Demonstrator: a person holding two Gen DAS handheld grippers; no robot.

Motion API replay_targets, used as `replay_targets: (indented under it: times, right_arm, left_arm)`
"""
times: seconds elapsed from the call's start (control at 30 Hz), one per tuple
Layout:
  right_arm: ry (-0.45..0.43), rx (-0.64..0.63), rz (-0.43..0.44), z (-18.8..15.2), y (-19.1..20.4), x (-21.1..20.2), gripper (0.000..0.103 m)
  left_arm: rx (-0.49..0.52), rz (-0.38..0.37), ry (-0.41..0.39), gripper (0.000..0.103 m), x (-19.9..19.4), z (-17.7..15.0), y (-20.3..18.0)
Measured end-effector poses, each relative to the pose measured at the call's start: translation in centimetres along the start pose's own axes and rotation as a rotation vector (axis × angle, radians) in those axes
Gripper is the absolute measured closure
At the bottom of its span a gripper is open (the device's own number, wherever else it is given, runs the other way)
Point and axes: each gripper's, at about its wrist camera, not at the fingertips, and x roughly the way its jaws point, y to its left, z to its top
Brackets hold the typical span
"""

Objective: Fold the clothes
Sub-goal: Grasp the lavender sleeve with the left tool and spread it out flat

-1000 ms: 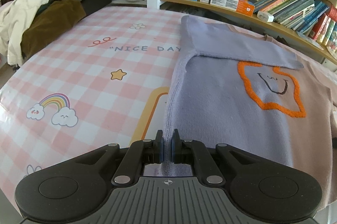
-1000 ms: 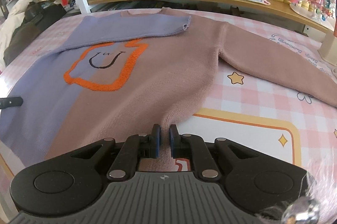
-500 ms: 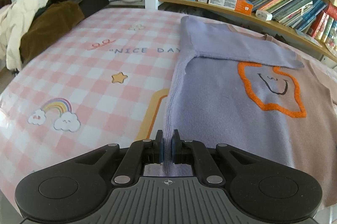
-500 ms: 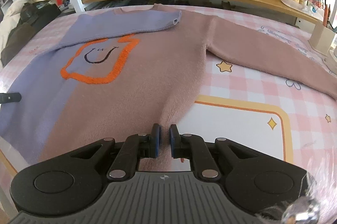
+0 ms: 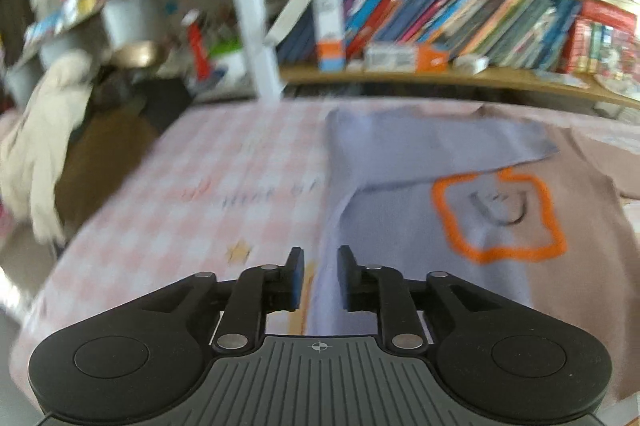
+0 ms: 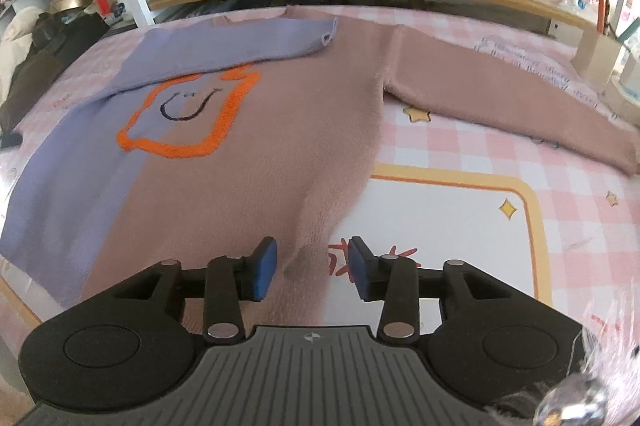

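My left gripper (image 5: 319,276) stands released, jaws parted over the lavender side edge of the sweater (image 6: 248,129). My right gripper (image 6: 313,268) is likewise released, jaws wide at the brown hem. The sweater lies flat on the pink checked tablecloth (image 6: 500,153), lavender sleeve (image 6: 240,43) folded across the chest, brown sleeve (image 6: 512,101) outstretched.

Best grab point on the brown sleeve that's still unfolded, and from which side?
Probably the cuff end of the brown sleeve, taken with the right tool, now open at the hem. The sleeve lies flat and straight, slanting out from the sweater across the checked tablecloth; a low approach from the outer side suits carrying it across the body, like the purple sleeve.
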Motion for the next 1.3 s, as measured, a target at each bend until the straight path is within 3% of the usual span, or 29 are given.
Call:
replay_targets:
  times: [0.2, 0.4, 0.73, 0.93, 1.1, 1.23, 1.3]
  right_arm:
    - [-0.022, -0.075, 0.03, -0.2, 1.4, -0.5, 0.066]
    - [0.001, -0.058, 0.031, -0.7, 0.9, -0.2, 0.064]
    - [-0.003, -0.004, 0.018, -1.4, -0.6, -0.4, 0.061]
    - [-0.072, 0.013, 0.011, -1.8, -1.4, -1.8, 0.057]
    - [-0.074, 0.044, -0.006, -2.2, -2.6, -2.3, 0.057]
    - [-0.062, 0.057, -0.019, -2.7, -3.4, -2.6, 0.057]
    - [-0.057, 0.062, -0.025, -2.9, -3.7, -2.7, 0.057]
  left_arm:
    - [0.125, -0.131, 0.005, 0.083, 1.7, 1.4, -5.6]
    - [0.254, -0.21, 0.02, 0.083, 3.9, 2.1, -10.7]
    - [0.357, -0.259, -0.03, 0.083, 9.1, 5.9, -16.9]
    - [0.442, -0.281, -0.051, 0.083, 11.9, 6.4, -20.8]
    - [0.486, -0.287, -0.066, 0.082, 13.1, 6.9, -23.9]
    - [0.512, -0.281, -0.088, 0.049, 14.0, 7.1, -25.8]
    - [0.521, -0.28, -0.09, 0.048, 14.5, 7.0, -26.4]
